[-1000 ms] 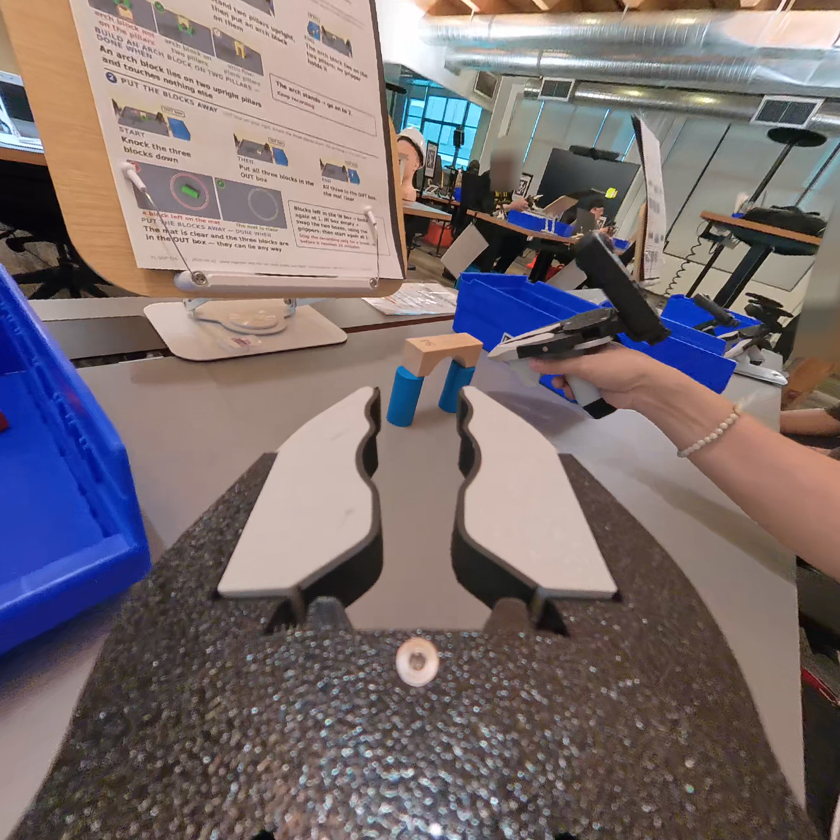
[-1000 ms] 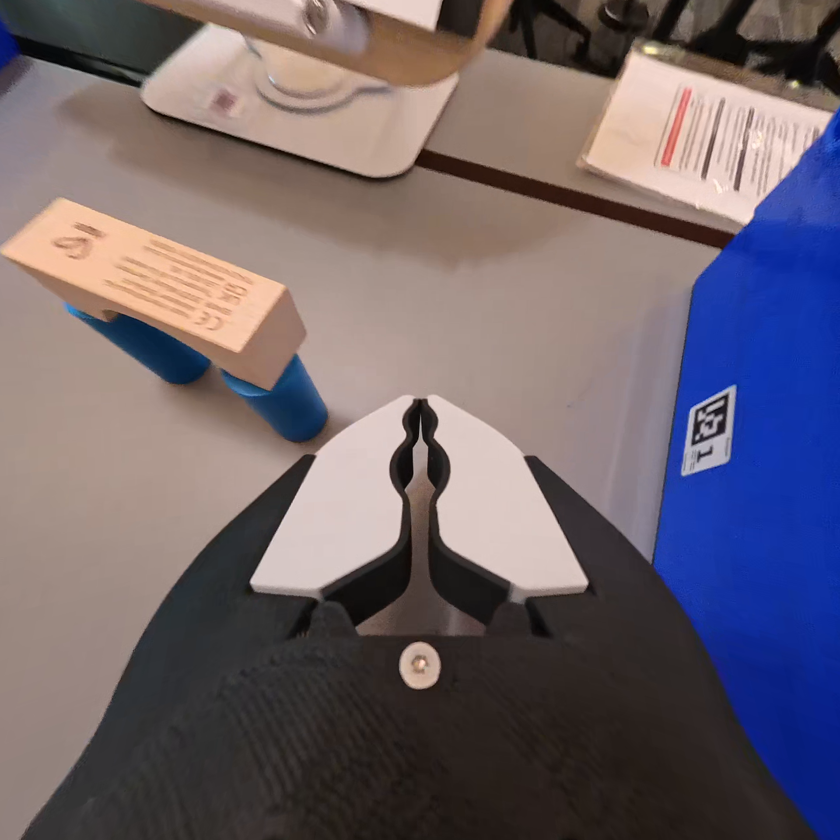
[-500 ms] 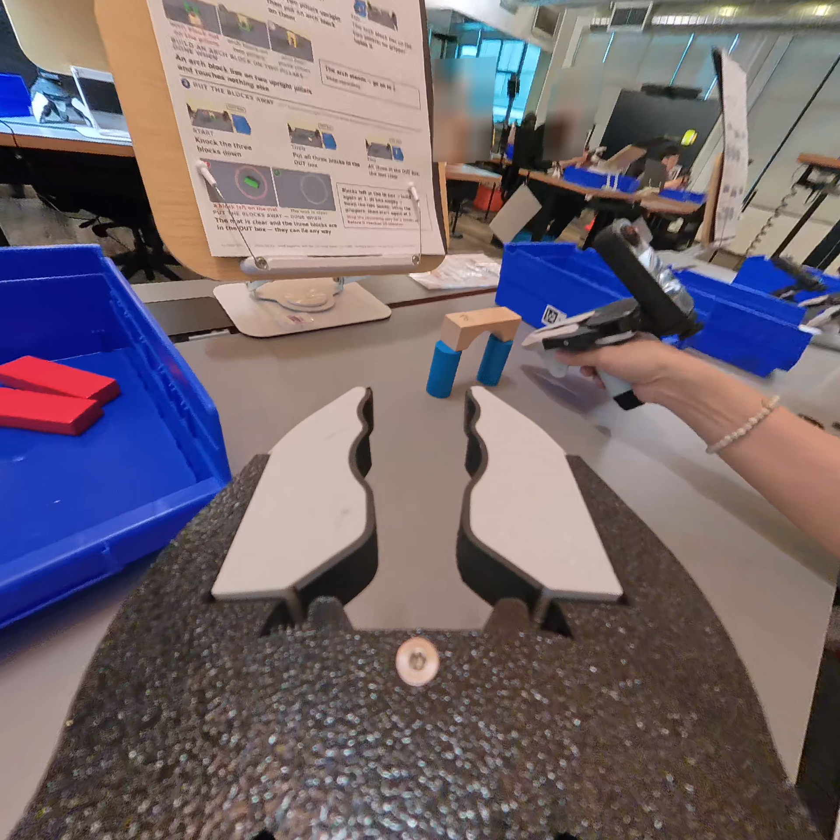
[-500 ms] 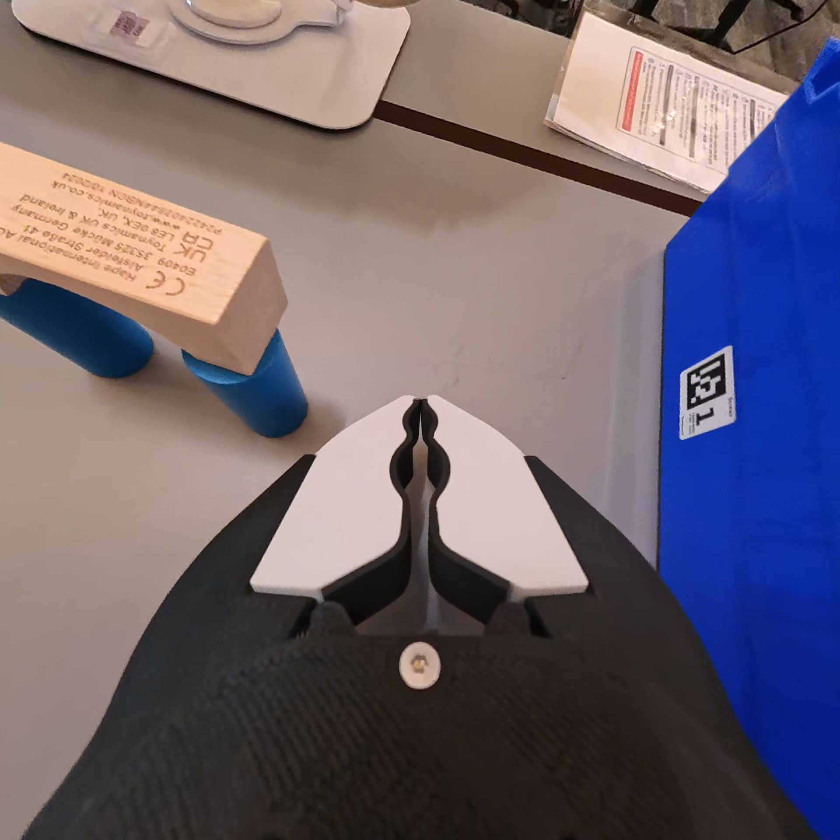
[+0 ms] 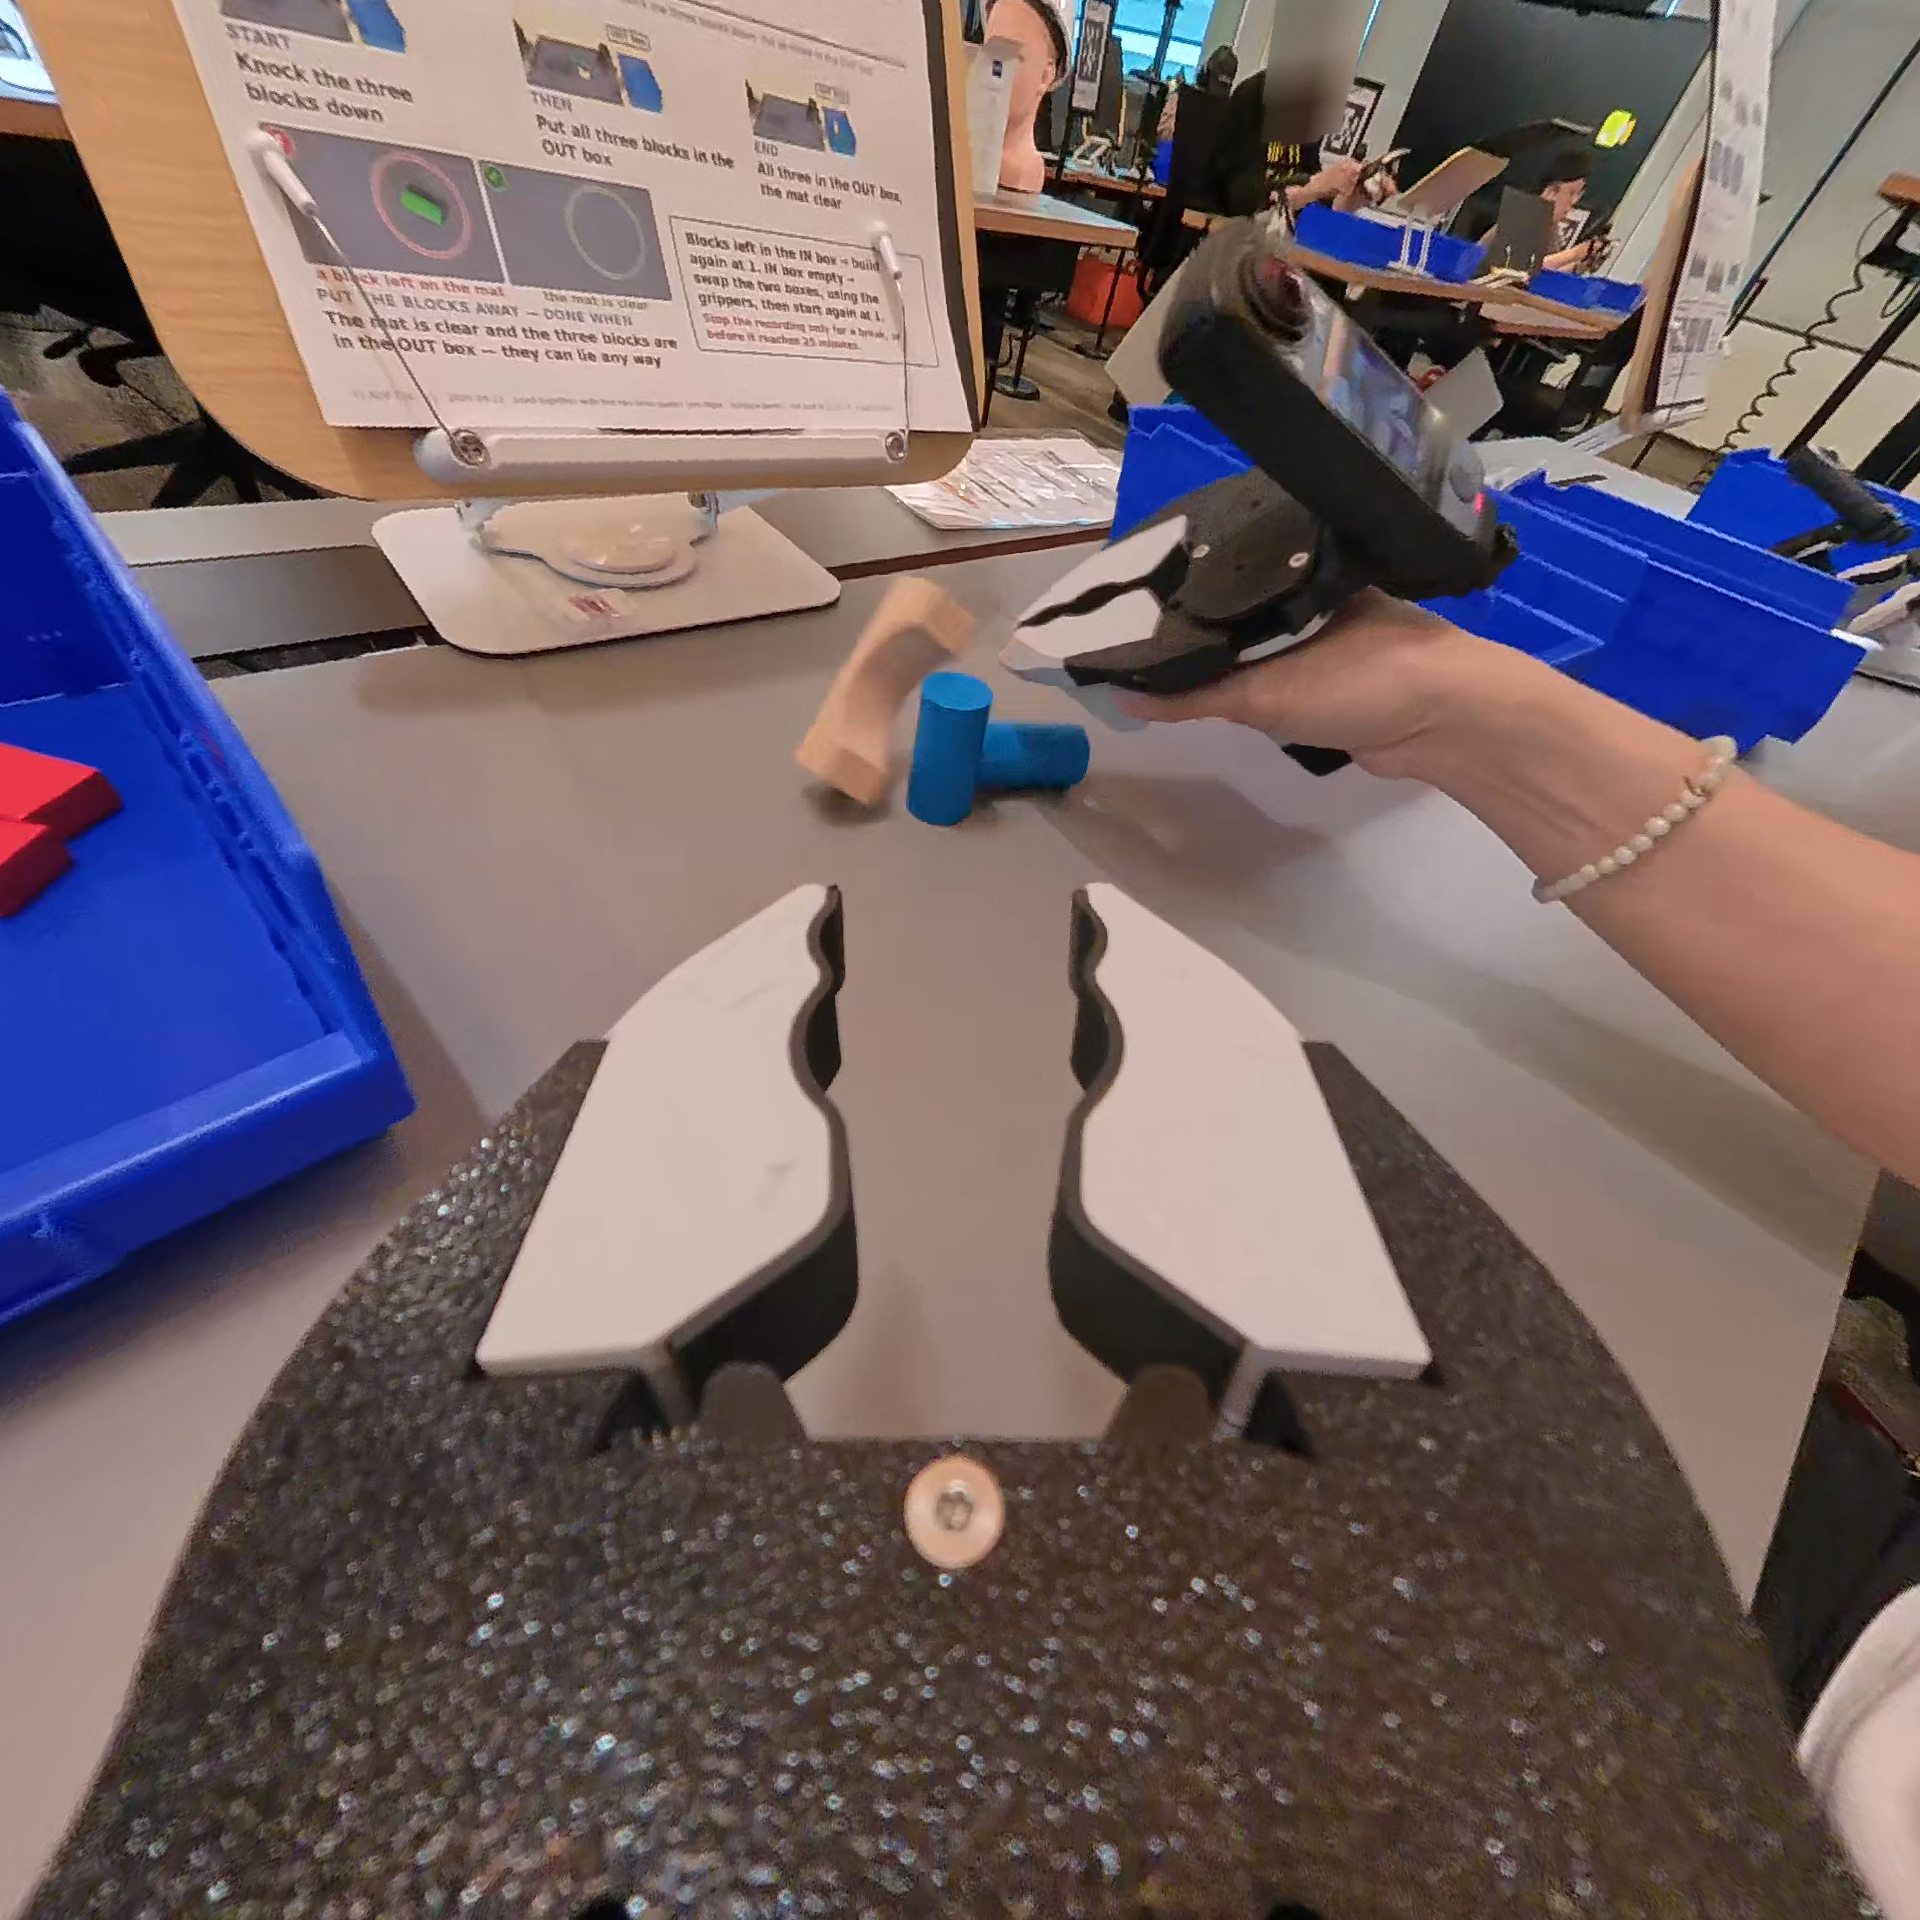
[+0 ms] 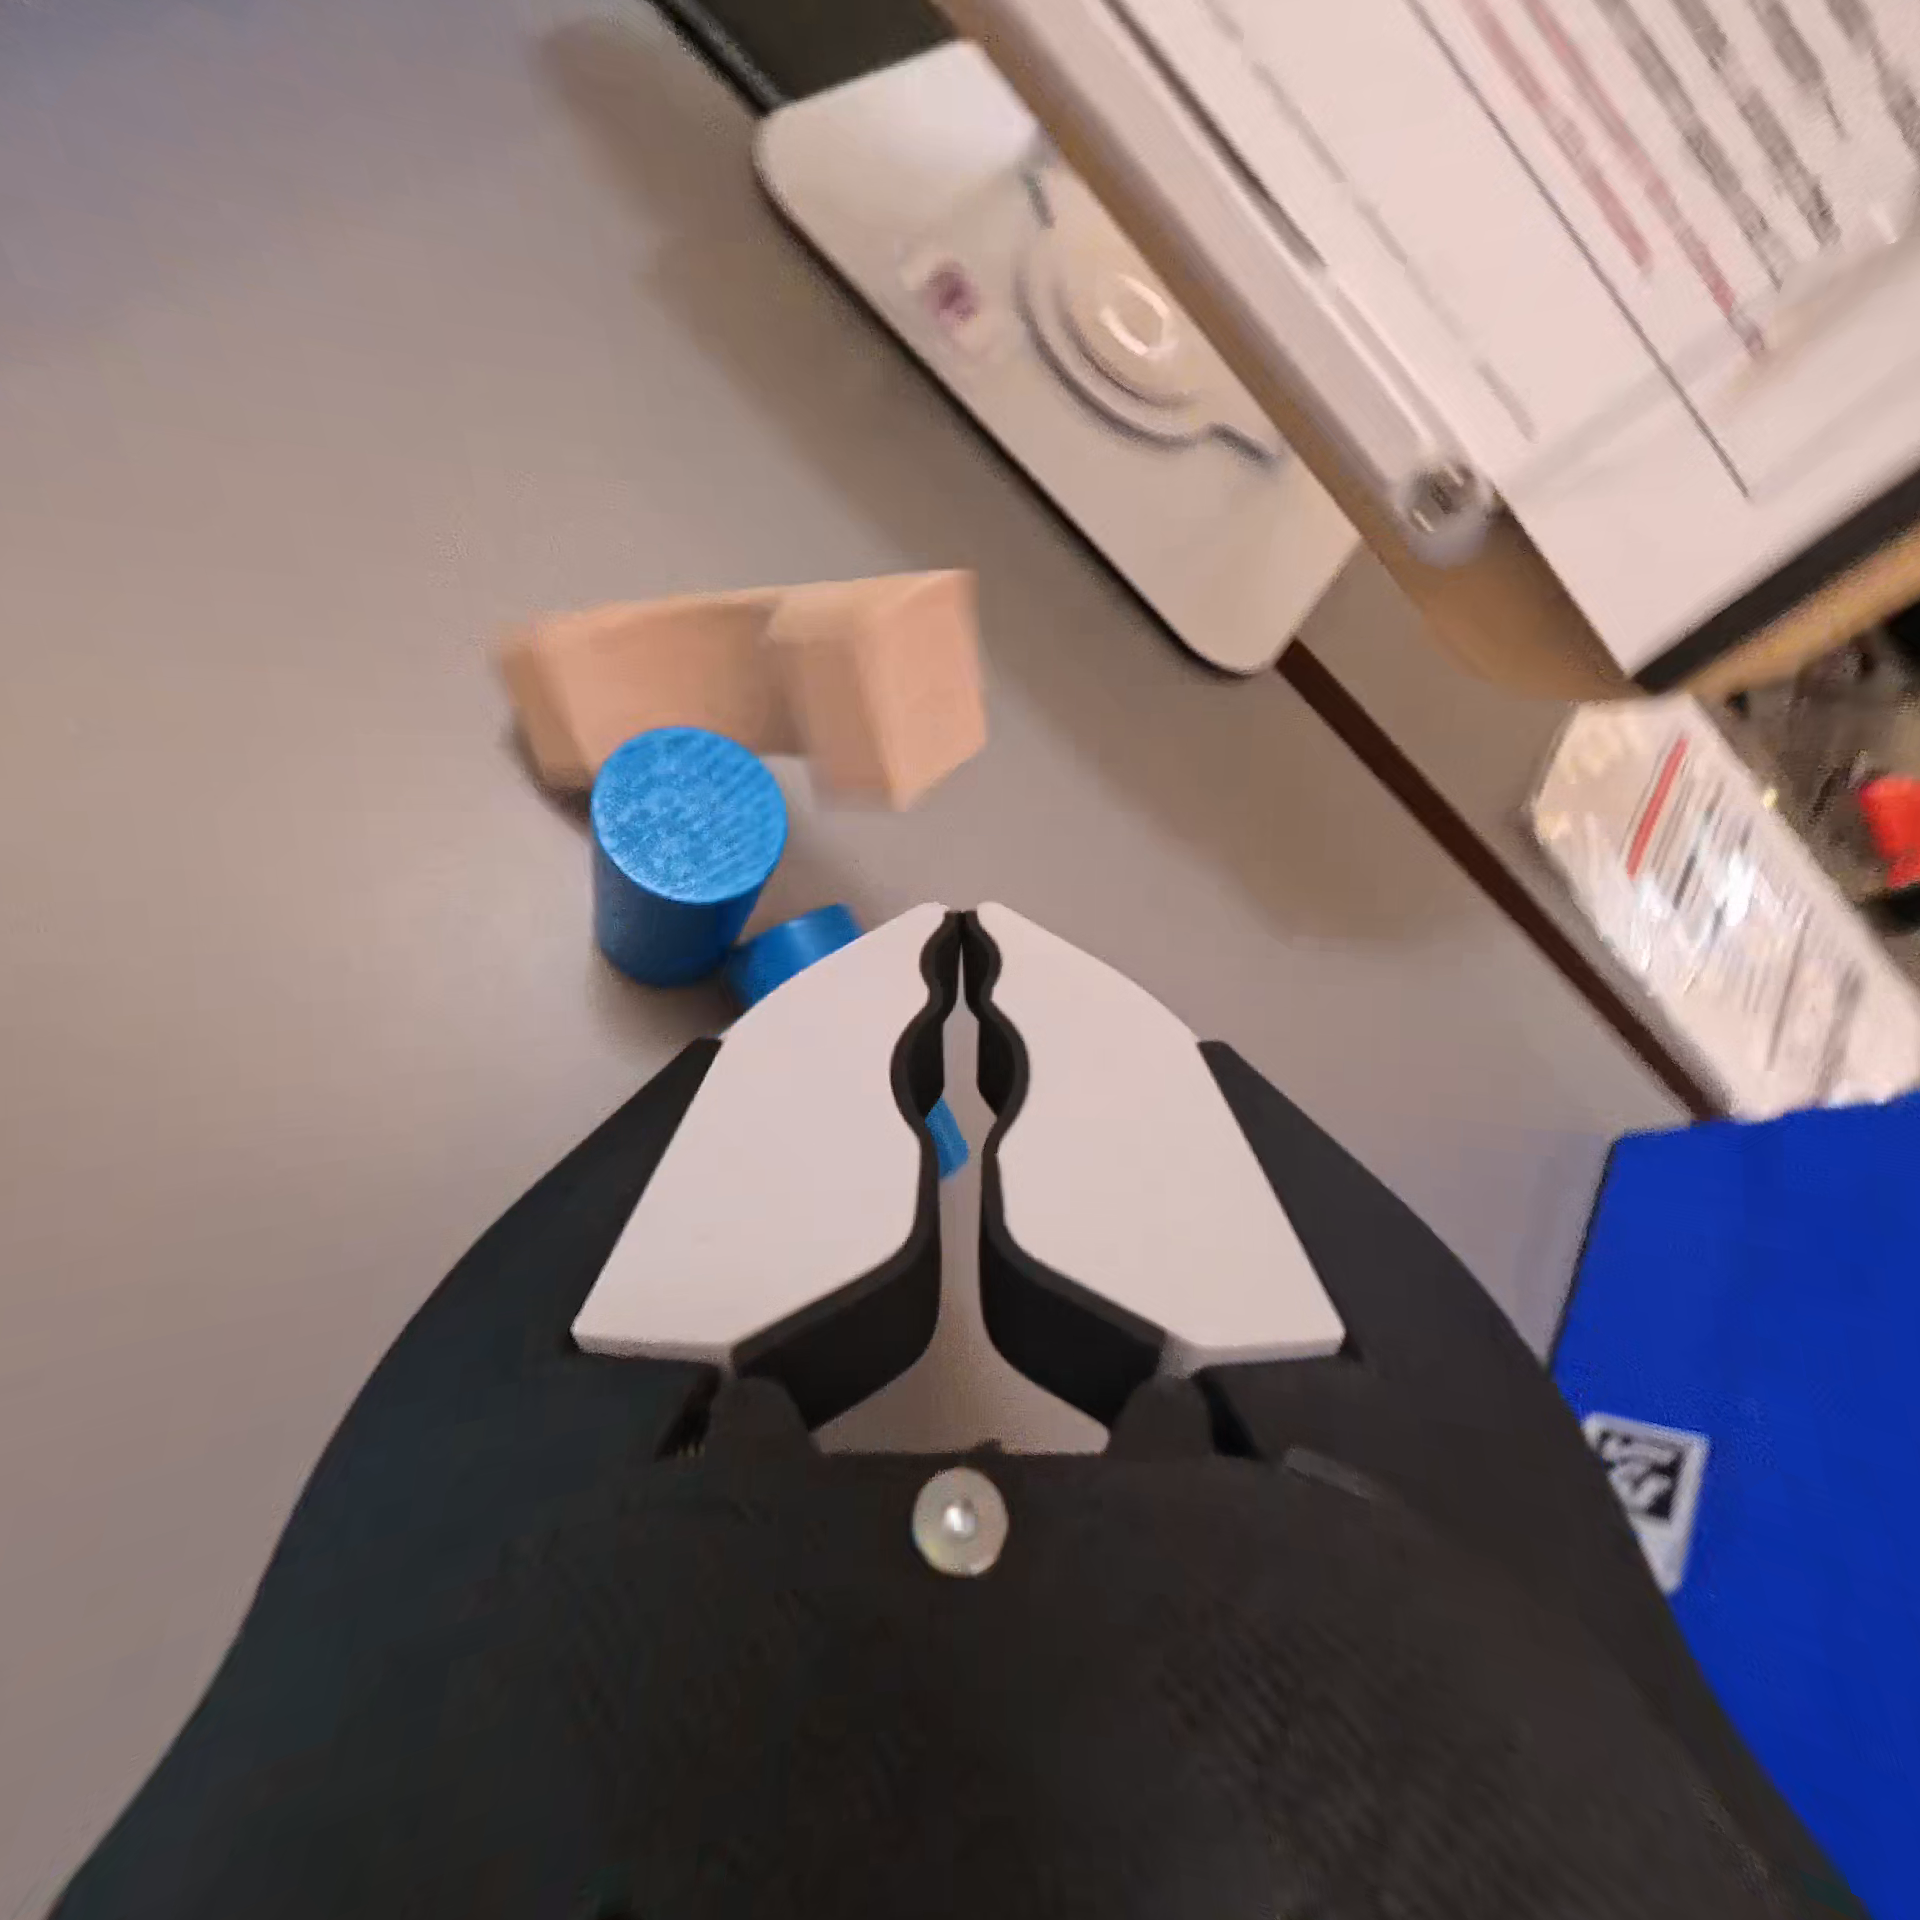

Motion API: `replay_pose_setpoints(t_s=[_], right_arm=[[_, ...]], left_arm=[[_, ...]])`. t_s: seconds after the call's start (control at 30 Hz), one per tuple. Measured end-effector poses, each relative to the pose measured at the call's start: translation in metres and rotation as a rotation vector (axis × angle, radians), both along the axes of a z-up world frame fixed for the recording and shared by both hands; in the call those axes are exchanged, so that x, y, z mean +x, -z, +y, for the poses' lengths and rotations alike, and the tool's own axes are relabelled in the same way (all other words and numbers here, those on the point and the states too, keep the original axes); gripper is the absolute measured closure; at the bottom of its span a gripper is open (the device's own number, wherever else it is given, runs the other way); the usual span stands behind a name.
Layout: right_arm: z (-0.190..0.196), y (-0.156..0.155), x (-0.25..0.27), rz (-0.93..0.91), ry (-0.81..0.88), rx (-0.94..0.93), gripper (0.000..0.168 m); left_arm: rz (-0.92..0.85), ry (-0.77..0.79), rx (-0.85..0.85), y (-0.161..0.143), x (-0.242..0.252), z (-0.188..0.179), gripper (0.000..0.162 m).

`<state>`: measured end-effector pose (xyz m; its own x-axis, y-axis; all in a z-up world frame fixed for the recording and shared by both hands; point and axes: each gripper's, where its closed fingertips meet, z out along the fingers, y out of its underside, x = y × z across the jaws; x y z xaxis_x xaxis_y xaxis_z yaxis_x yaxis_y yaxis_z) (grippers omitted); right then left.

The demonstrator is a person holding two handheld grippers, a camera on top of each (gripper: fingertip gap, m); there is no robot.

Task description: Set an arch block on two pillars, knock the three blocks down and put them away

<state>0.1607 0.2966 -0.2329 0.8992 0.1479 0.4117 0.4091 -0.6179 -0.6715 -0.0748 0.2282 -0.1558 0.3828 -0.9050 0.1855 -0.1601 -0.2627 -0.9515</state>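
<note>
A wooden arch block (image 5: 883,691) is blurred and tilted, tipping off to the left of two blue cylinders. One blue cylinder (image 5: 948,746) stands upright; the other (image 5: 1034,755) lies on its side on the grey table. In the right wrist view the arch (image 6: 758,681) lies beyond the upright cylinder (image 6: 681,847), and the fallen cylinder (image 6: 795,956) is partly hidden under my fingers. My right gripper (image 6: 959,916) is shut and empty, just above the fallen cylinder; it also shows in the left wrist view (image 5: 1039,644), held by a hand. My left gripper (image 5: 951,894) is open and empty, nearer than the blocks.
A blue bin (image 5: 260,935) with red blocks (image 5: 42,810) stands at the left. Another blue bin (image 5: 1662,623) stands at the right, also in the right wrist view (image 6: 1766,1299). An instruction board on a stand (image 5: 603,582) is behind the blocks. Papers (image 6: 1704,883) lie at the back. Spacing between my two grippers at the tips: around 25 centimetres.
The arch stood on two upright cylinders; my shut right gripper swept left into it. Now the arch is toppling and one cylinder lies flat. The left gripper stayed open.
</note>
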Motion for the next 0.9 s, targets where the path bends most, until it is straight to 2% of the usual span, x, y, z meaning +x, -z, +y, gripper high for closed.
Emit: replay_pose_setpoints(t_s=[0.1, 0.2, 0.23, 0.33, 0.4, 0.47, 0.53, 0.73, 0.87, 0.9], right_arm=[[0.001, -0.004, -0.016, -0.093, -0.079, -0.006, 0.168], [0.002, -0.016, -0.029, 0.012, -0.111, 0.055, 0.168], [0.000, -0.017, -0.026, 0.031, -0.094, 0.052, 0.168], [-0.003, -0.014, 0.013, -0.099, 0.076, 0.011, 0.168], [0.002, -0.004, 0.017, -0.030, 0.122, -0.013, 0.168], [0.013, 0.015, -0.007, 0.102, 0.049, -0.064, 0.168], [0.020, 0.023, -0.037, 0.146, -0.082, -0.087, 0.168], [0.022, -0.013, -0.057, 0.016, -0.194, 0.056, 0.168], [0.004, -0.019, -0.047, -0.064, -0.280, 0.003, 0.166], [-0.004, -0.014, -0.045, -0.067, -0.314, -0.043, 0.157]], left_arm=[[0.024, 0.011, -0.014, 0.007, 0.004, -0.004, 0.120], [0.035, 0.021, -0.030, 0.012, 0.007, -0.008, 0.119], [0.035, 0.025, -0.035, 0.013, 0.008, -0.009, 0.119], [0.030, 0.043, -0.055, 0.014, 0.012, -0.012, 0.119], [0.026, 0.049, -0.063, 0.014, 0.016, -0.014, 0.119], [0.027, 0.049, -0.071, 0.015, 0.019, -0.014, 0.118], [0.028, 0.062, -0.085, 0.016, 0.024, -0.017, 0.118], [0.072, 0.059, -0.087, 0.027, 0.021, -0.022, 0.115], [0.061, 0.059, -0.102, 0.028, 0.016, -0.022, 0.114], [0.051, 0.058, -0.098, 0.027, 0.015, -0.022, 0.113]])
